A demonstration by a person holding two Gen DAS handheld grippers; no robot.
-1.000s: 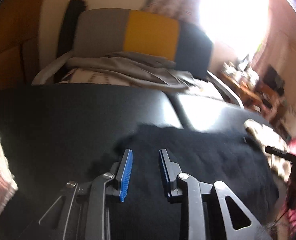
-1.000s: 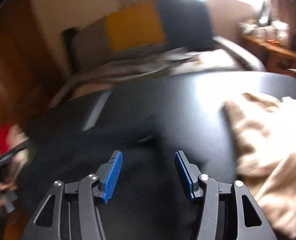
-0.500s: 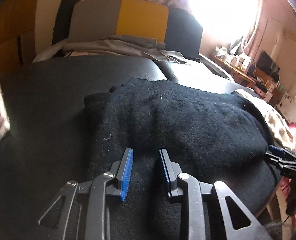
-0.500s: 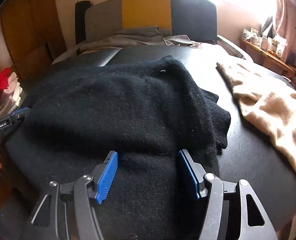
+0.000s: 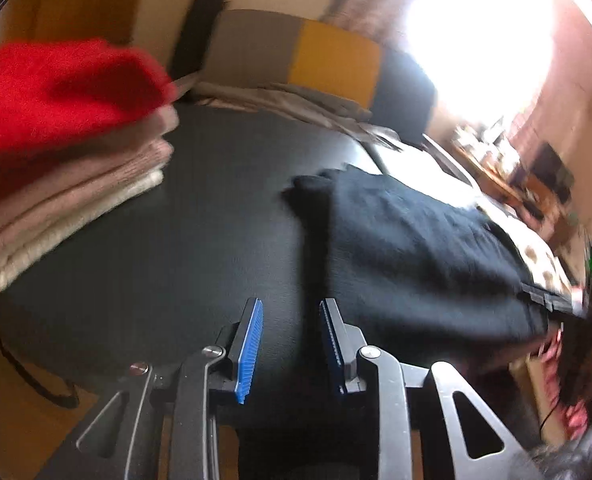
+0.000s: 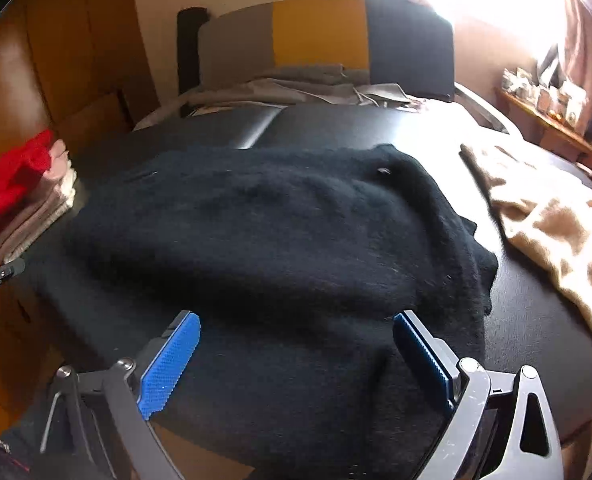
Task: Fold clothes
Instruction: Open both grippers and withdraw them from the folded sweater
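Note:
A black knit sweater [image 6: 280, 236] lies folded on the black round table [image 6: 535, 328]; it also shows in the left wrist view [image 5: 415, 248]. My right gripper [image 6: 296, 320] is wide open and empty, hovering over the sweater's near edge. My left gripper [image 5: 292, 312] is open with a narrow gap and empty, over bare table [image 5: 176, 248] just left of the sweater. The left gripper's tip shows at the left edge of the right wrist view [image 6: 0, 272].
A stack of folded clothes with a red top [image 5: 56, 120] sits at the table's left [image 6: 20, 188]. A tan spotted garment [image 6: 555, 224] lies at the right. A grey, yellow and black chair [image 6: 319, 36] holding grey clothes stands behind the table.
My right gripper has opened wide and drawn back toward the sweater's near edge. My left gripper has swung left off the sweater, bringing the folded stack into view.

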